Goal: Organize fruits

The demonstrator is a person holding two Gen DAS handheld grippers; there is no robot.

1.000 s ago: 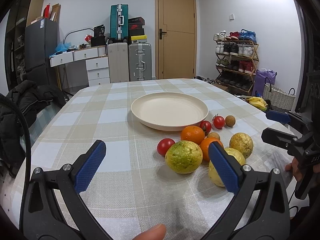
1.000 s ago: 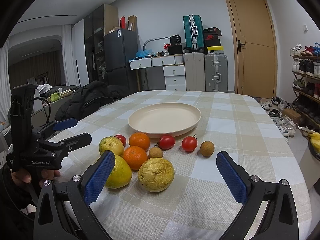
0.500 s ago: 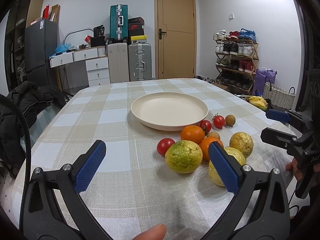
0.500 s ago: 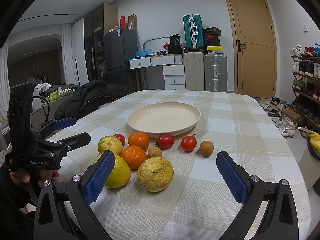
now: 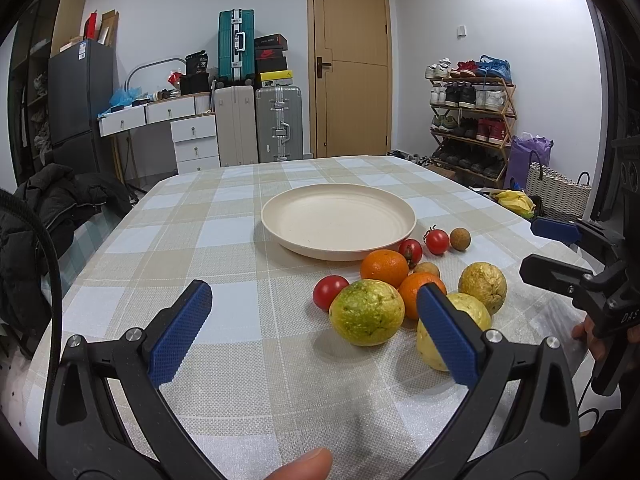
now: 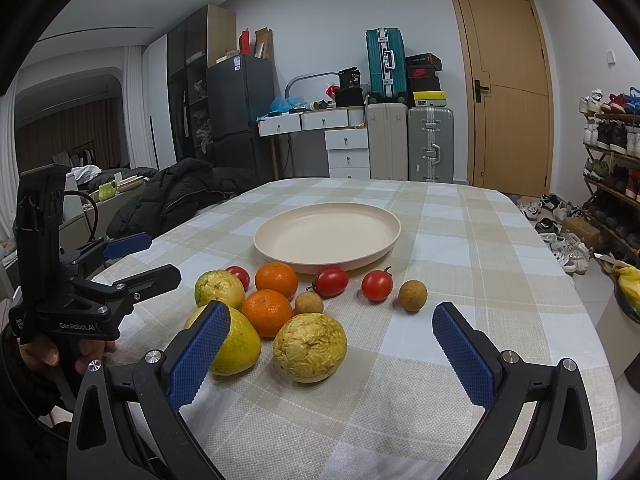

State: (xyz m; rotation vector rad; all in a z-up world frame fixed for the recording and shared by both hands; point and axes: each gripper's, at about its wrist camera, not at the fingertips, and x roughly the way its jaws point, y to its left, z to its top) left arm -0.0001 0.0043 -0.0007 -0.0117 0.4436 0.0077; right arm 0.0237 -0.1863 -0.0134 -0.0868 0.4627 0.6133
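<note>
Left gripper (image 5: 314,330): fingers spread wide, holding nothing, hovering low over the near edge of the surface (image 5: 240,380); a fingertip of the person shows at the bottom of the left wrist view.
Right gripper (image 6: 332,354): fingers spread wide and empty, with the wrinkled fruit (image 6: 310,347) lying just ahead between them.
Near fruit: the wrinkled fruit and the pale yellow fruit (image 6: 236,340) sit closest to the near edge; a sideways nudge from a finger would likely roll either one off, since both are round.
Green fruit (image 5: 367,312): it touches or nearly touches the tomato (image 5: 330,292) and the near orange (image 5: 420,294). Closing on it off-centre would likely shove its neighbours away.
Cluster: two oranges, with the far orange (image 6: 277,280) behind, and a small brown fruit (image 6: 308,303) are packed tight. Fingers coming down there have little room, so they could pinch two at once or squeeze one out.
Small ones: two more tomatoes (image 6: 377,285) and a brown ball (image 6: 412,295) lie apart to the right. They look slick and small, so they may pop out of a wide grip.
Both grippers: they face the same pile from either side, so reaching together risks a clash.
Plate (image 6: 384,216): empty, just beyond the fruit, its rim near the far orange. It is shallow, so a fruit dropped from height could roll over the rim.
</note>
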